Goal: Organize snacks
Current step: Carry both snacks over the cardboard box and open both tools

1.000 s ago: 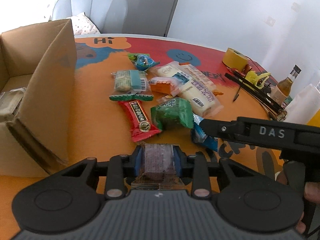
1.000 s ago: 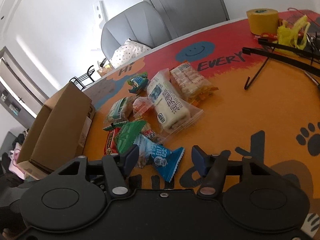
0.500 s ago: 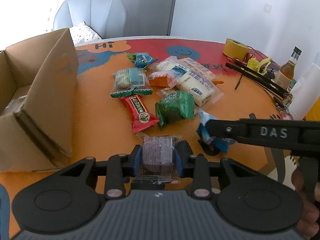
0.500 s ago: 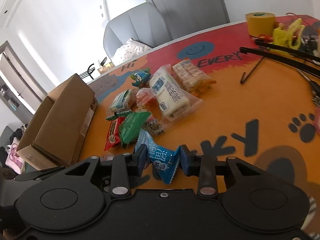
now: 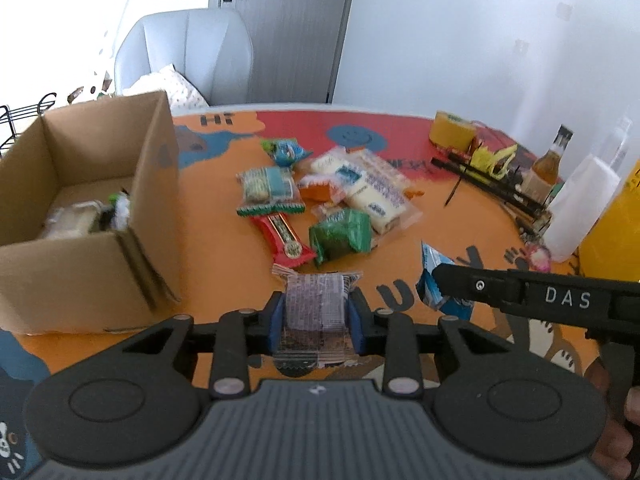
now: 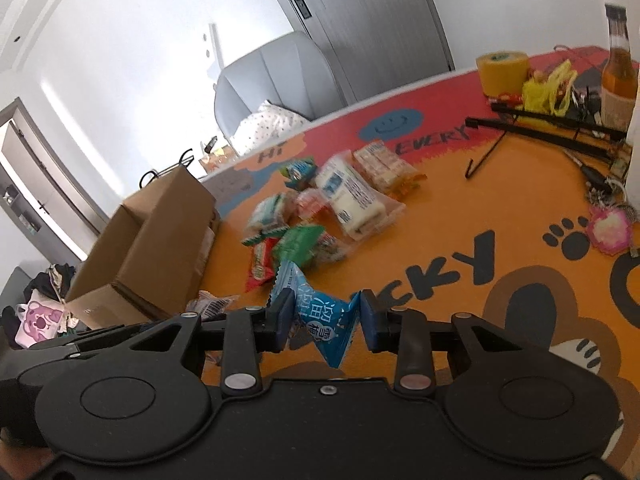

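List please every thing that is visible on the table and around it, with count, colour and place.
cardboard box: 1, brown, table left, some items inside
loose snack packets: several, mixed colours, table centre
tape roll: 1, yellow, far right
bottle: 1, amber, right edge
chair: 1, grey, behind table
dark clear-wrapped snack: 1, in left gripper
blue snack packet: 1, in right gripper
left gripper: black, fingers blue
right gripper: black

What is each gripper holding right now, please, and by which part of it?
The left gripper clamps a clear-wrapped dark snack across its middle; the right gripper pinches a blue candy packet by its sides.
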A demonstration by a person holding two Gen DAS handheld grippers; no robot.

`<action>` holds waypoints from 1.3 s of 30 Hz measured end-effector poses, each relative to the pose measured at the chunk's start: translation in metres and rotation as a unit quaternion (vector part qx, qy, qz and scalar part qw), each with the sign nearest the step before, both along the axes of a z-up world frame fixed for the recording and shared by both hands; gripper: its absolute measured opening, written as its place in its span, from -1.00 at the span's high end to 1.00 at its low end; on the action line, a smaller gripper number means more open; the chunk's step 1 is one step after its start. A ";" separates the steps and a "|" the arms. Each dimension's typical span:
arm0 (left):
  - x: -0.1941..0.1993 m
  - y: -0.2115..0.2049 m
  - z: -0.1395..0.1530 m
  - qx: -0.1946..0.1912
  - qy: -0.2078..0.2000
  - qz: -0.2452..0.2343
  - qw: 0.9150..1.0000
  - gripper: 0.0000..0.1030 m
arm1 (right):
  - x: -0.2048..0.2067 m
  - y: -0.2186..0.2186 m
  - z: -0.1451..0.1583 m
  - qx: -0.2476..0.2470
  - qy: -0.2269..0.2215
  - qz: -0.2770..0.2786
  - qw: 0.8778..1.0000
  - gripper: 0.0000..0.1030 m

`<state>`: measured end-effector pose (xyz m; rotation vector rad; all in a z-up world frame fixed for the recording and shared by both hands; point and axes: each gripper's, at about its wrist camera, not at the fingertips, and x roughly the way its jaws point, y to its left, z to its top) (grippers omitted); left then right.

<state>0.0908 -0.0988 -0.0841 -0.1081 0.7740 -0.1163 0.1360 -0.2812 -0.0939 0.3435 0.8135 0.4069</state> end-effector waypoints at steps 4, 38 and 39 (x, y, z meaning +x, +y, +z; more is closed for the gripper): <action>-0.006 0.008 0.014 -0.003 -0.015 0.003 1.000 0.38 | -0.005 0.003 0.013 0.001 -0.011 -0.001 1.000 0.35; -0.025 0.094 0.081 -0.008 -0.093 0.069 0.993 0.38 | -0.011 0.077 0.069 0.011 -0.085 0.045 0.995 0.35; -0.024 0.098 0.082 -0.009 -0.093 0.073 0.993 0.38 | -0.010 0.081 0.069 0.012 -0.086 0.048 0.995 0.35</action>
